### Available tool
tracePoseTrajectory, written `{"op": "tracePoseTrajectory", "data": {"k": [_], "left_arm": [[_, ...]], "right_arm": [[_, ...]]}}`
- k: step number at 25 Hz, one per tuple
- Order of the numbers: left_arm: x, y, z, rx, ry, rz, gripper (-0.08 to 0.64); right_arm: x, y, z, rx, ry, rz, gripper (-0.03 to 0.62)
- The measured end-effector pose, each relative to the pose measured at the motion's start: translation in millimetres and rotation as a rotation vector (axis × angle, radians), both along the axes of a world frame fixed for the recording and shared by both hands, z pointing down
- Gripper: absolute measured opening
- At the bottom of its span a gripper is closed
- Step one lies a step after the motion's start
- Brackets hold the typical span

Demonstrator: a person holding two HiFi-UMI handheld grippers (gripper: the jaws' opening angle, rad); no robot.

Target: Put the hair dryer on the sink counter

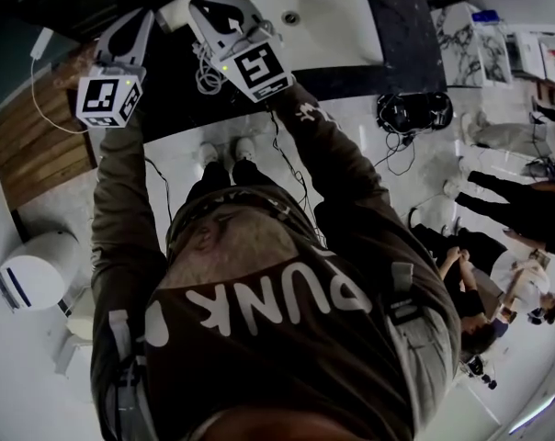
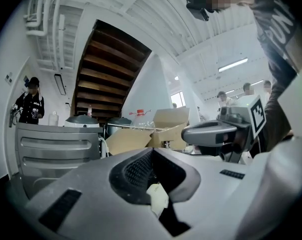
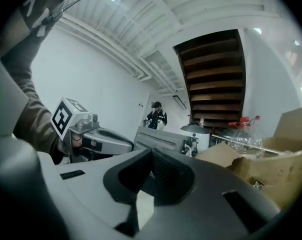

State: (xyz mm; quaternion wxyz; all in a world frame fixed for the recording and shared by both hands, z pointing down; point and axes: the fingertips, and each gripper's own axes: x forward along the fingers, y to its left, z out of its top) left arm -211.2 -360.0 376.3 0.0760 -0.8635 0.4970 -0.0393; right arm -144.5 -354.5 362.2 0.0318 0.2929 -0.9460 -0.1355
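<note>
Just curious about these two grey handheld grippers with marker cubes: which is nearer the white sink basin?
The right gripper, just beside the white sink basin's left edge; the left gripper is farther off to the left.

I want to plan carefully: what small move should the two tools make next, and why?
Probably tilt the right tool down toward the dark marbled counter. Both it and the left tool are shut and aimed out at the room. I cannot make out a hair dryer; only a coiled white cable shows near the rectangular white sink.
</note>
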Motion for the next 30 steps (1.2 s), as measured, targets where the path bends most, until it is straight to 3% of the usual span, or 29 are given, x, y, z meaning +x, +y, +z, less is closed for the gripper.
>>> {"op": "tracePoseTrajectory", "data": {"k": [30], "left_arm": [[5, -1, 1, 0.002, -0.021, -0.001, -0.006]], "right_arm": [[-13, -8, 17, -0.048, 0.012, -0.018, 0.008]]}}
